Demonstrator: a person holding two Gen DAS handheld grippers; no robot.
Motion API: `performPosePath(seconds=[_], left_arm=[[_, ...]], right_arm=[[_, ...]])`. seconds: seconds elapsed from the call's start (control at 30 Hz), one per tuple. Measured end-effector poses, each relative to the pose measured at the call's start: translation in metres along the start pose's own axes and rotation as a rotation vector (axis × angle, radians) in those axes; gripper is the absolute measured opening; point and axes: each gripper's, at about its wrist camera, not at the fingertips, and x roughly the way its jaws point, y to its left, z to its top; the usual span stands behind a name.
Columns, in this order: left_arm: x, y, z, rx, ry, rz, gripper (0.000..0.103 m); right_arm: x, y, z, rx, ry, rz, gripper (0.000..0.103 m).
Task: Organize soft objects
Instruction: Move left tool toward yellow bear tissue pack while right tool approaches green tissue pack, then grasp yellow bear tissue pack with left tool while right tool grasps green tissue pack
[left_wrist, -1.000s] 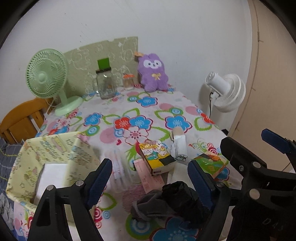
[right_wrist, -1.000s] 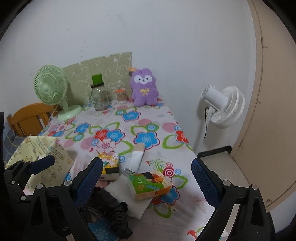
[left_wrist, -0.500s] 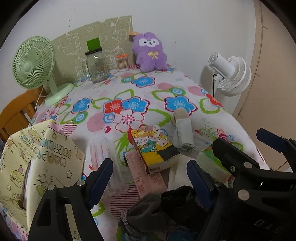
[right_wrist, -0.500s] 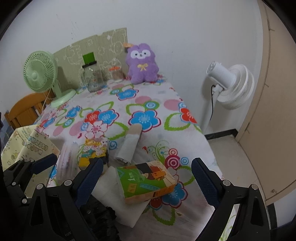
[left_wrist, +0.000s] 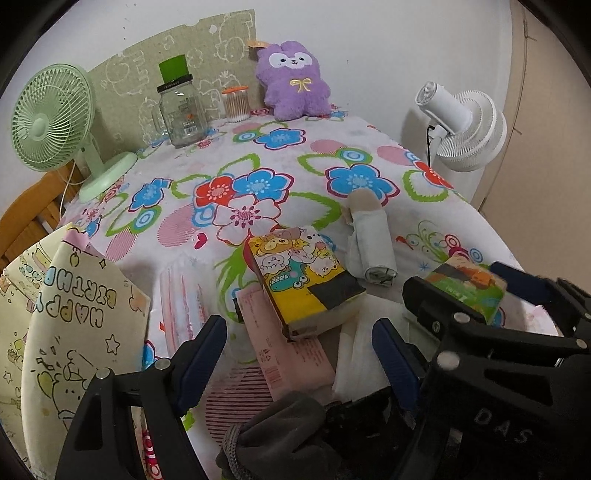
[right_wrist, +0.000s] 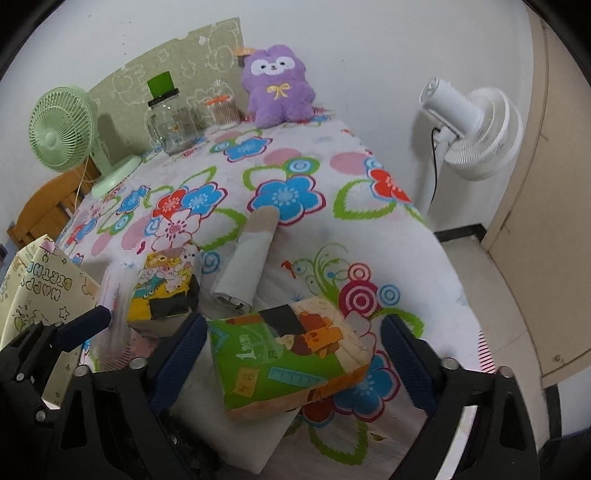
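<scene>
We take the green tissue pack (right_wrist: 291, 354) as our landmark. It lies on the floral counter (right_wrist: 314, 147), tilted on a white folded cloth (right_wrist: 240, 432), and sits between the fingers of the right tool (right_wrist: 290, 363). Those jaws have just been closing, yet both blue pads stand clear of the pack, so the tool is open. In the left wrist view only a corner of the pack (left_wrist: 467, 284) shows behind the right tool's frame.

Left of the pack the left tool (left_wrist: 299, 354) hangs open over a pink flat packet (left_wrist: 291, 350), gripping nothing. Nearer the camera lies a dark grey bundle (left_wrist: 280, 432); its lower part is cut off and we cannot tell what it is. Just left of the pack rests a yellow cartoon tissue pack (left_wrist: 306, 277), and just beyond the pack a rolled pale cloth (right_wrist: 245, 269). Far left stands a yellow "Happy Birthday" bag (left_wrist: 70, 321), its inside hidden.

Well beyond, by the white wall: purple plush (right_wrist: 277, 85), glass jar (right_wrist: 171, 125), small swab jar (right_wrist: 223, 110), green fan (right_wrist: 61, 129). A white fan (right_wrist: 472, 125) stands off the counter's right edge.

Since a second ago both views sit lower and closer to the packs, and the dark bundle has slid toward the bottom edge.
</scene>
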Motion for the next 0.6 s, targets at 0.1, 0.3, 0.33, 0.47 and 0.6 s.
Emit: performPosePath(seconds=[0.1, 0.3, 0.33, 0.47, 0.6], left_arm=[[0.001, -0.001, 0.002, 0.001, -0.002, 0.001, 0.083], [0.002, -0.003, 0.009, -0.009, -0.013, 0.000, 0.083], [0.003, -0.004, 0.011, -0.012, -0.014, -0.001, 0.083], [0.007, -0.005, 0.017, -0.017, -0.018, -0.004, 0.083], [0.014, -0.005, 0.021, -0.025, -0.012, -0.006, 0.080]], right_arm=[[0.002, -0.001, 0.000, 0.005, 0.007, 0.003, 0.079], [-0.005, -0.004, 0.004, 0.013, -0.022, 0.007, 0.074], [-0.006, -0.004, 0.006, 0.014, -0.026, 0.007, 0.073], [-0.008, -0.006, 0.011, 0.013, -0.043, 0.006, 0.073], [-0.007, -0.006, 0.015, 0.014, -0.048, 0.002, 0.072]])
